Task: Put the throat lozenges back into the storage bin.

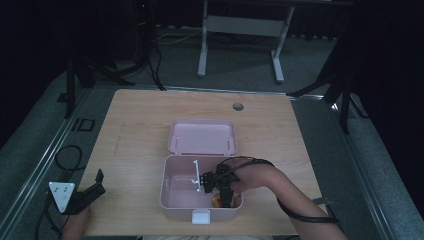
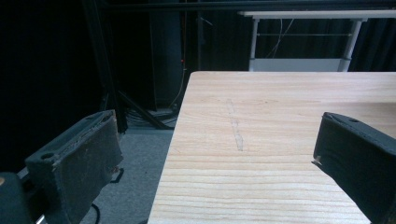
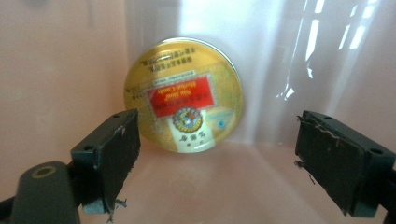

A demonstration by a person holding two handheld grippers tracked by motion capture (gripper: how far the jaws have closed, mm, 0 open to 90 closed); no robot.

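wooden table (image 1: 140, 125) amid dark curtained room

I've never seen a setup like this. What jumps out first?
The open pink box near the table's front edge, its lid flipped back. The right tool reaches down into it, jaws wide apart, just before a round gold tin with a red label leaning in a corner. The left tool rests idle at the table's left edge, jaws open.

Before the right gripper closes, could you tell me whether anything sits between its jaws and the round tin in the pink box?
Nothing visible does. The right gripper is open inside the pink box, and the round tin lies just ahead of the jaws, unobstructed.
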